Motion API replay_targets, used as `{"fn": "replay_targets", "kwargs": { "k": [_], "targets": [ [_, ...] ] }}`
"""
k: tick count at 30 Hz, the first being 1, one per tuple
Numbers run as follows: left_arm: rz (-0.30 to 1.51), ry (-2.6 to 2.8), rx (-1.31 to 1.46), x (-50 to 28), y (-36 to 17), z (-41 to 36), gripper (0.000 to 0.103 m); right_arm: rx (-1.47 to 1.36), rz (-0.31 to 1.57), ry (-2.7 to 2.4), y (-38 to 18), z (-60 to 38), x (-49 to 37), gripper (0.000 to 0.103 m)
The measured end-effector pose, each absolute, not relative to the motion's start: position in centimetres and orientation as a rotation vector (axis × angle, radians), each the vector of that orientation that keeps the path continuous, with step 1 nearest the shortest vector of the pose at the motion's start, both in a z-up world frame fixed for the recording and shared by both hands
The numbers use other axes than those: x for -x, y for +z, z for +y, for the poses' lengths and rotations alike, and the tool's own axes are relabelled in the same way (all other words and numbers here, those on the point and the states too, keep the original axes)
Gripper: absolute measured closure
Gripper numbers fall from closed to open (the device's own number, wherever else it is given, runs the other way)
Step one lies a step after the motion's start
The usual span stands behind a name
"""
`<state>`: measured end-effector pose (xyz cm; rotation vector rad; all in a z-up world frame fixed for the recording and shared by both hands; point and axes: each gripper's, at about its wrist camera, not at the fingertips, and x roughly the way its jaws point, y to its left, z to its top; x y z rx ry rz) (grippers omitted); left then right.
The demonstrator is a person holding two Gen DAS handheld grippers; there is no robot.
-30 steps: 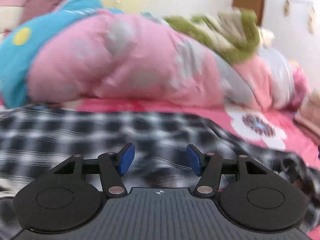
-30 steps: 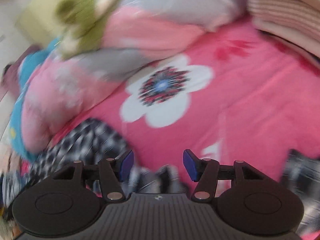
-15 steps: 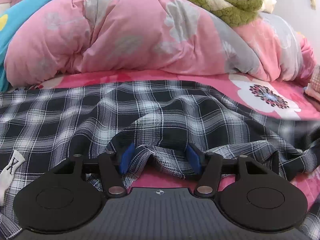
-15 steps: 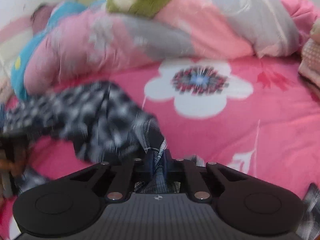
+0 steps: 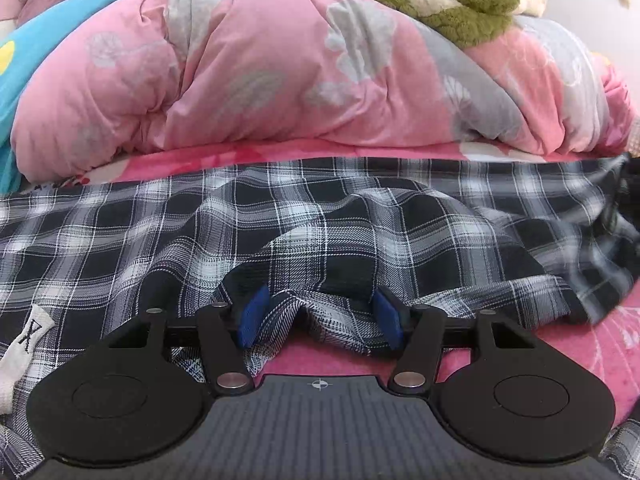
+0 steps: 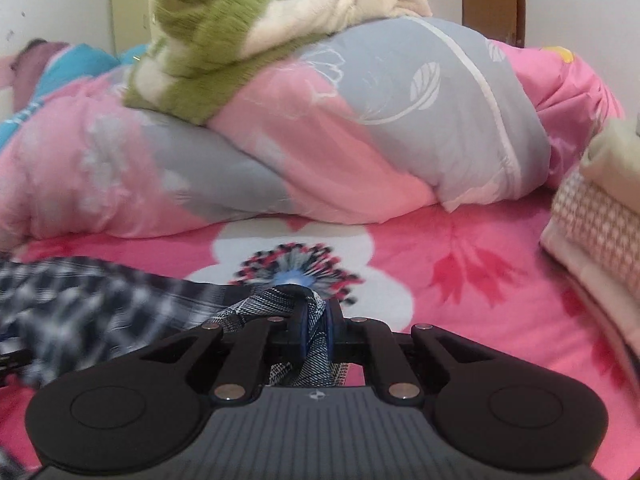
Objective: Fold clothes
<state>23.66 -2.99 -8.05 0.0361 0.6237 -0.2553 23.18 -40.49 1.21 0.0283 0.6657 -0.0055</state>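
Your left gripper (image 5: pixel 318 316) is sitting low over the near hem of the plaid shirt (image 5: pixel 320 232), jaws standing apart; a bunched fold of the hem is lying between the blue pads (image 5: pixel 250 316), brushing the left-hand one while the other stands at its edge, and they are not pinching it. Your right gripper (image 6: pixel 316 330) is showing its jaws brought together and clamping a twisted edge of the same plaid shirt (image 6: pixel 280 304); the jaws have just been closing, with that cloth caught between them, and the fabric is poking out past the fingertips. From the clamp the shirt is trailing away to the left of the right wrist view, blurred there. In the left wrist view the shirt is spreading flat but wrinkled across the pink floral bedsheet (image 5: pixel 580 344), with a white label (image 5: pixel 28 336) showing at its left edge. Beyond the right gripper the bedsheet (image 6: pixel 460 280) is showing a large white flower print (image 6: pixel 296 264) just ahead of the fingertips. At the right edge a stack of folded clothes (image 6: pixel 596 232) is resting on the sheet. Further back a rolled pink and grey duvet (image 5: pixel 280 72) is lying across the bed, touching the sheet, and a green and cream fleece garment (image 6: pixel 224 40) is sitting on top of it. A blue blanket (image 5: pixel 36 28) is lying at the far left
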Motion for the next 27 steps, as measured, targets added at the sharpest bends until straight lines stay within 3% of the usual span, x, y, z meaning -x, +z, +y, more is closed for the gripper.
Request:
{"fn": "replay_targets", "kwargs": {
  "k": [11,14,16,18,23,27],
  "targets": [
    [0.622,-0.25,-0.048,-23.6,-8.1,-3.1,0.045,-0.063,0.792,-0.105,-5.4,-45.0,-30.6,0.092],
    [0.622,-0.25,-0.047,-23.6,-8.1,-3.1,0.045,-0.197,0.813,-0.095,-5.3,-46.8,-31.1,0.077],
    [0.623,-0.251,-0.047,-23.7,-8.1,-3.0,0.045,-0.379,0.787,-0.089,-4.3,-49.3,-30.2,0.054],
    [0.623,-0.251,-0.046,-23.7,-8.1,-3.0,0.045,-0.561,0.746,-0.078,-3.3,-52.0,-29.1,0.041],
    [0.624,-0.25,-0.048,-23.7,-8.1,-3.0,0.045,-0.868,0.661,-0.048,-2.0,-56.4,-24.3,0.04],
    [0.623,-0.247,-0.055,-23.6,-8.0,-3.0,0.044,-0.906,0.757,-0.039,-3.4,-55.9,-21.3,0.04]
  ]
}}
